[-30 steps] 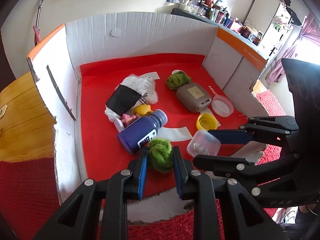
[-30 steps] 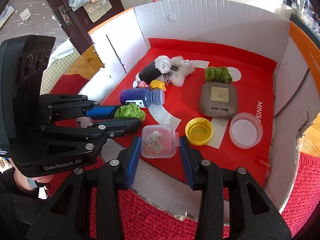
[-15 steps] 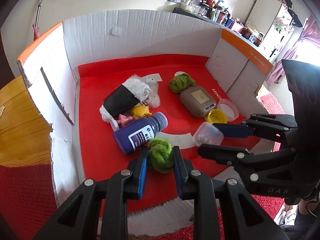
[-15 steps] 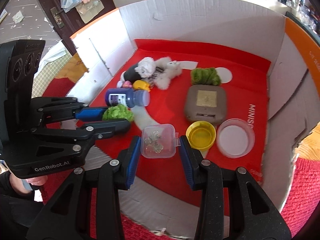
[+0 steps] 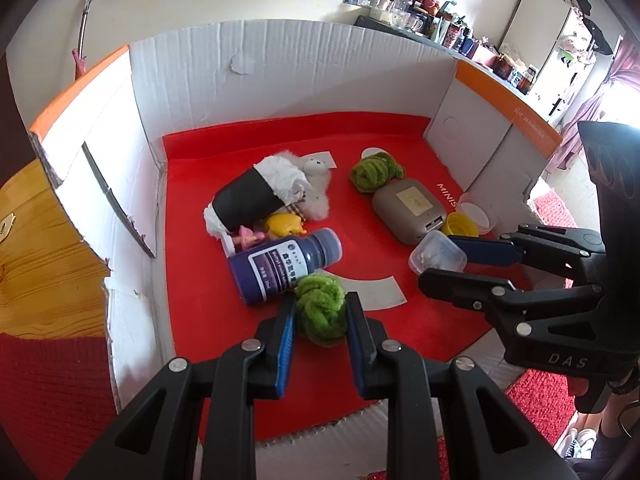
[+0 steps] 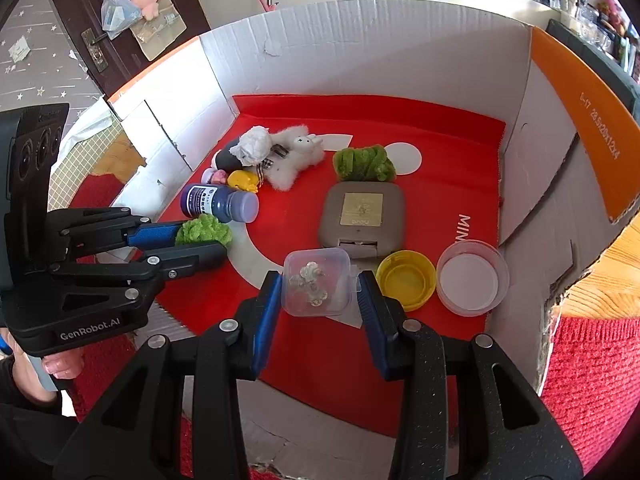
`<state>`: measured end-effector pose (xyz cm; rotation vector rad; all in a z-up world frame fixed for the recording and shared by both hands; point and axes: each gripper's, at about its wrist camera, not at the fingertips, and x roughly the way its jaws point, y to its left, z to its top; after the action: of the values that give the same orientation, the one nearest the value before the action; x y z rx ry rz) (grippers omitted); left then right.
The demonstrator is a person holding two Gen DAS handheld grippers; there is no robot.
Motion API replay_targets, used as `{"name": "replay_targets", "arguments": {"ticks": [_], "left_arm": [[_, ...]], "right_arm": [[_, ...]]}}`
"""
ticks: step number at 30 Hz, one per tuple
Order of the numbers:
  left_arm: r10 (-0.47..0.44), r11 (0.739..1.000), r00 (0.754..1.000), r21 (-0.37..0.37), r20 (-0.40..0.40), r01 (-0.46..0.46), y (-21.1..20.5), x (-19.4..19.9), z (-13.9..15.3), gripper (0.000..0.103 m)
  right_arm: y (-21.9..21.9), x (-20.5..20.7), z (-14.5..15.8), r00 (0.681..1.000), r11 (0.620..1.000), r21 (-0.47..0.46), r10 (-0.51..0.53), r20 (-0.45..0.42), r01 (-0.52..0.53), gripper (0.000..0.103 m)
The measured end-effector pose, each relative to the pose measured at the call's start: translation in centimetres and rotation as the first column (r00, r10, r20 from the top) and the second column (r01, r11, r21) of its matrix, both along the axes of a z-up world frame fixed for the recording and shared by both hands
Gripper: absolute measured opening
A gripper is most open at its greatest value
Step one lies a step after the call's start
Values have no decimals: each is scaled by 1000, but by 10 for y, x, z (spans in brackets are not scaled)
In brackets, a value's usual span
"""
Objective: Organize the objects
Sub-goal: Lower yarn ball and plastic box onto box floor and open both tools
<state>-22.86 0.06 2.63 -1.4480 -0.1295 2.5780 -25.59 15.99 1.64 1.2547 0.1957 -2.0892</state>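
My left gripper [image 5: 321, 307] is shut on a green fuzzy ball [image 5: 321, 309], held over the near part of the red-floored cardboard box [image 5: 280, 72]; the same gripper [image 6: 208, 236] shows at the left of the right wrist view with the ball [image 6: 204, 230]. My right gripper [image 6: 318, 292] is shut on a small clear plastic case [image 6: 316, 282] with small metal bits inside, just in front of the grey power bank [image 6: 362, 216]. In the left wrist view that gripper [image 5: 448, 258] holds the case [image 5: 438, 256] at the right.
On the box floor lie a purple bottle [image 5: 280, 266], a black-and-white plush roll [image 5: 256, 198], a yellow toy [image 5: 284, 224], a white plush animal [image 6: 292, 152], a second green fuzzy ball [image 6: 364, 164], a yellow lid [image 6: 406, 280] and a clear round lid [image 6: 472, 280].
Both grippers have moved deeper over the box floor with their loads. The clear case now sits closer to the power bank and the yellow lid.
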Motion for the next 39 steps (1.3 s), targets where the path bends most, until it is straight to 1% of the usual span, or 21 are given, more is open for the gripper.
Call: {"name": "replay_targets", "arguments": {"ticks": [5,17,23,27,28,30,32,34,37,39], "left_arm": [[2,1000,1000,-5,-4,-2,0,0,0,25],[8,1000,1000,-2,-11,-8,0,1,-1,25],[15,999,1000,-32,-23,-16,1,2,0,26],[28,999,999,-28,-26,-29,-3,2,0,27],[32,999,999,-27,-27,-32,-3,2,0,28],[42,999,999,-25,-31,-43,-6,3,1,34],[50,998,998,-27,-39,-51,-7,5,2,38],[55,998,997,-30,-53,-56,-8,7,5,39],[56,997,995,-46,-78,-60,-5,12,9,46],[55,996,994,-60,-95,-61,-3,15,12,50]], "right_arm": [[-7,4,-1,1000,999,32,17,-26,-17,37],[-9,6,-2,999,999,36,18,-40,-17,38],[-10,5,-3,999,999,35,16,-42,-14,38],[-9,5,-2,999,999,31,14,-40,-13,38],[-10,4,-2,999,1000,28,13,-38,-11,39],[-9,5,0,999,1000,24,9,-38,-8,41],[-8,6,1,999,1000,21,7,-45,-6,47],[-8,7,4,999,1000,13,4,-51,-4,50],[-7,10,9,998,1000,4,2,-63,-2,53],[-6,13,11,997,1000,0,0,-73,0,58]]}}
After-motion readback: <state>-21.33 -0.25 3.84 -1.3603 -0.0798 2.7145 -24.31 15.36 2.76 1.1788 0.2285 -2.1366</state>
